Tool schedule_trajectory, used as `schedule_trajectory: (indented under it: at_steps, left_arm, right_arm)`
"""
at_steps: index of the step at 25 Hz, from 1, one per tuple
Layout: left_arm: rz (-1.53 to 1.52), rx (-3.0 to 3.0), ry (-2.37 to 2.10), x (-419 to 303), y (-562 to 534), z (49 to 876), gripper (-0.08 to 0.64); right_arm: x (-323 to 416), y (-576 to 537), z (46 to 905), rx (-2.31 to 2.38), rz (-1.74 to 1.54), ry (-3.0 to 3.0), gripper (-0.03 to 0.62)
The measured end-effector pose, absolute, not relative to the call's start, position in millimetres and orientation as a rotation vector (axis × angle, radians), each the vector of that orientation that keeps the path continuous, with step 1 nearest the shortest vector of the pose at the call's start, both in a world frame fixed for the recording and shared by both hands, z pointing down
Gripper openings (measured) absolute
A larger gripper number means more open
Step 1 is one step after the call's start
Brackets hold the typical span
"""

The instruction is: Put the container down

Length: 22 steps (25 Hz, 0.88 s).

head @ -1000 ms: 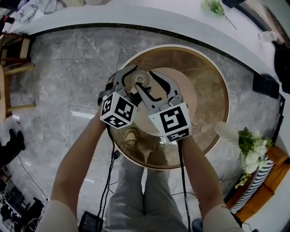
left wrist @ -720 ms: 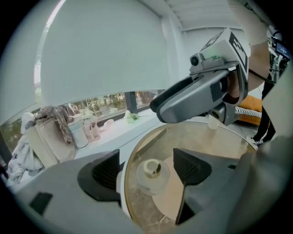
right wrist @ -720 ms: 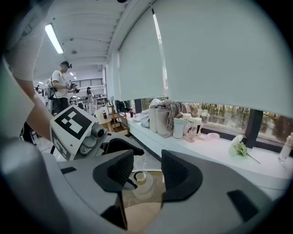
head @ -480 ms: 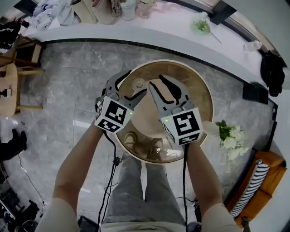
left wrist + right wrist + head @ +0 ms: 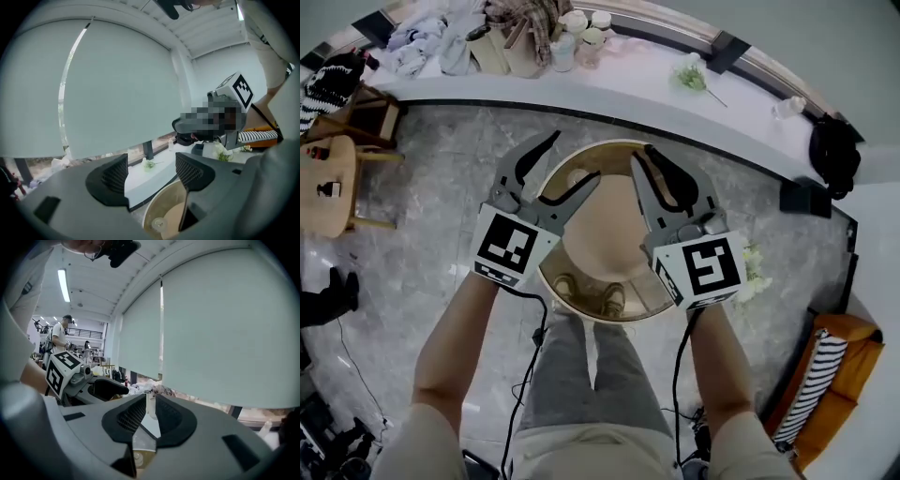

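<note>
Head view first: both grippers are held out over a round table (image 5: 614, 150), with the person's legs and shoes showing underneath. The container (image 5: 577, 177) is sitting on the table near its far left side. It's a small pale thing, and neither gripper is touching it. The left gripper (image 5: 577, 157) has its jaws spread wide, and from up here the container shows in the gap between the two fingers, but lower down on the table. The right gripper (image 5: 661, 169) is over the table's right half with its jaws drawn close together, well apart from the container. Past the table there's a curved white counter (image 5: 628, 80) with some flowers (image 5: 689, 75) lying on it, and a wooden stool (image 5: 328, 183) off to the left.

Left gripper view: the jaws are wide apart and just starting to close, with nothing between the pads. The container is down below them on the table, clear of both. The right gripper's marker cube shows off to the right.

Right gripper view: the jaws are closing and there's only a narrow slit left between the pads. They aren't gripping anything; you just see the room through the gap. The container peeks out low in the picture, on the table under the jaws. The left gripper is off to the left.
</note>
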<state>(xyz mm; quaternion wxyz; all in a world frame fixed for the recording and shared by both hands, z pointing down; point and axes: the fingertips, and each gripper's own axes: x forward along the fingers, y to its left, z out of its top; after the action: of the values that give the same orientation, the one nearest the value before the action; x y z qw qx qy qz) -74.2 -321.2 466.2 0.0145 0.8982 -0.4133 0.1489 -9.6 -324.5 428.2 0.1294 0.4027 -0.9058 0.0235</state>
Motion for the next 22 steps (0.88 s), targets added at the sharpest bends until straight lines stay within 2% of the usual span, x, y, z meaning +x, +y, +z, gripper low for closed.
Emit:
schedule_trajectory:
  at_steps: [5,8,16,22]
  left_arm:
    - [0.397,2.812,-1.425,-84.2,-304.1,378.1,0.305]
    - [0.360,2.803,-1.553,-95.5,-294.1,330.0,0.192]
    - [0.278,2.783,-1.655,-94.7,-244.5,217.6,0.188]
    - [0.210,2.852,-1.609,-73.9,-195.5,159.4,0.135]
  right_arm:
    - [-0.3,-302.8,336.2,1.205,0.000,-2.684,0.052]
    - [6.2,-288.2,291.7,1.219,-0.046,-2.698,0.044]
    - [23.2,-245.1,180.6,1.220,-0.129,-2.779,0.035]
    - [26.5,-197.8,111.4,1.169,-0.199,-2.841,0.031]
